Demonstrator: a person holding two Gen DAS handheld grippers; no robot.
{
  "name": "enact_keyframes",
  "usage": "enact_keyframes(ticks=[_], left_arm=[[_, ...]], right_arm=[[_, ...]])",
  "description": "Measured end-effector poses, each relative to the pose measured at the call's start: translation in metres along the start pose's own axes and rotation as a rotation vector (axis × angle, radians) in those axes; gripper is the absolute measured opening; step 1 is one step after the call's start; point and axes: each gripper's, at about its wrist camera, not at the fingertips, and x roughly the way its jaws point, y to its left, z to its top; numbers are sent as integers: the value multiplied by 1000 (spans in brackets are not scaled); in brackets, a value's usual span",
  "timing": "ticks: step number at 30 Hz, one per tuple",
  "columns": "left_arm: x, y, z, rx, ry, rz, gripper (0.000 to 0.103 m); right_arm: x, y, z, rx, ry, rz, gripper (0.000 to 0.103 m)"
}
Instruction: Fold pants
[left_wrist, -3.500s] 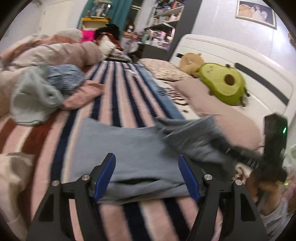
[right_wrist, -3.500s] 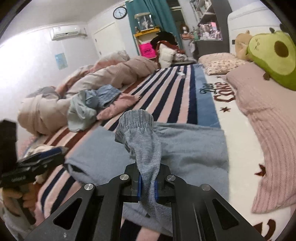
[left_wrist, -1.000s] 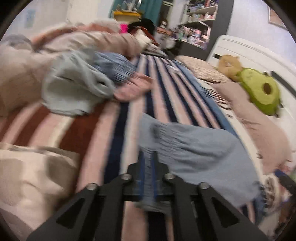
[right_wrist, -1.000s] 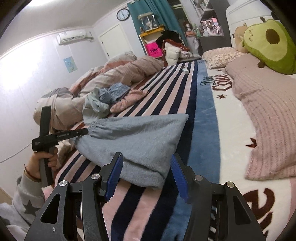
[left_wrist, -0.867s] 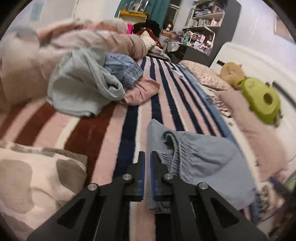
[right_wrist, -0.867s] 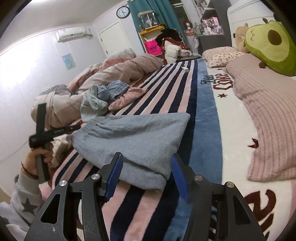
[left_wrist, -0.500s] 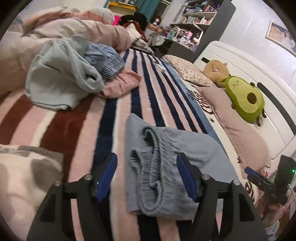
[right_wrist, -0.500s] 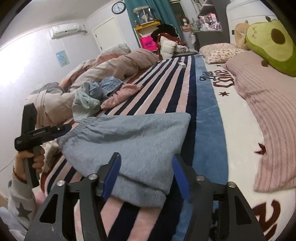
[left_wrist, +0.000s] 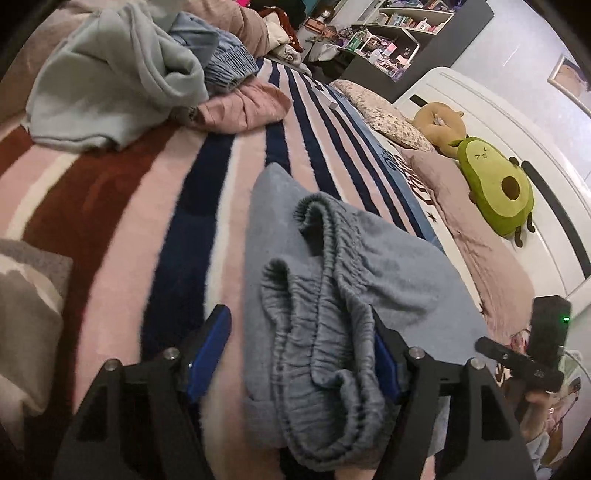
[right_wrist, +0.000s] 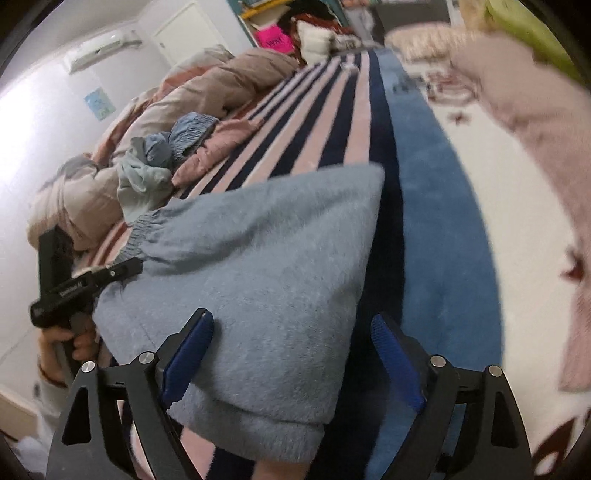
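While the pants (left_wrist: 332, 288) lie folded in a grey bundle on the striped blanket (left_wrist: 155, 206), with the waistband (left_wrist: 321, 295) bunched on top, worth tidying before any next fold. Left gripper (left_wrist: 301, 349): spread, waistband between the pads, nothing pinched. Right gripper (right_wrist: 291, 354): just opened wider, straddling the near folded corner, gripping nothing. Best to close on the full stack of layers at each end, lift evenly, keep edges lined up, and avoid dragging fleece across the blanket.
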Motion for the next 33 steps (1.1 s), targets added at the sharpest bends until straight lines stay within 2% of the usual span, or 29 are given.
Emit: enact_keyframes(ticks=[1, 2, 4, 5, 7, 10, 13, 17, 24, 33], left_arm=[[2, -1, -1, -2, 11, -19, 54], [5, -3, -1, -1, 21, -25, 54], [6, -10, -3, 30, 9, 7, 48], [5, -13, -3, 34, 2, 7, 45], [1, -18, -3, 47, -9, 12, 37], [-8, -27, -3, 78, -40, 32, 32], [-26, -36, -4, 100, -81, 32, 29], [-58, -46, -6, 132, -137, 45, 28], [-116, -49, -12, 149, -213, 73, 28], [-201, -25, -13, 148, -334, 120, 28]], right_arm=[[1, -2, -1, 12, 1, 16, 84], [2, -2, -1, 18, 3, 31, 83], [6, -1, -3, 24, 21, 61, 64], [7, 3, -3, 10, 17, 38, 63], [4, 10, -4, -30, 3, 12, 48], [-3, 19, -1, -50, -24, 16, 31], [-18, 31, 0, -83, -66, 23, 24], [-34, 48, -3, -94, -88, 71, 21], [-55, 88, -12, -163, -115, 104, 20], [-66, 161, -8, -264, -153, 169, 20]])
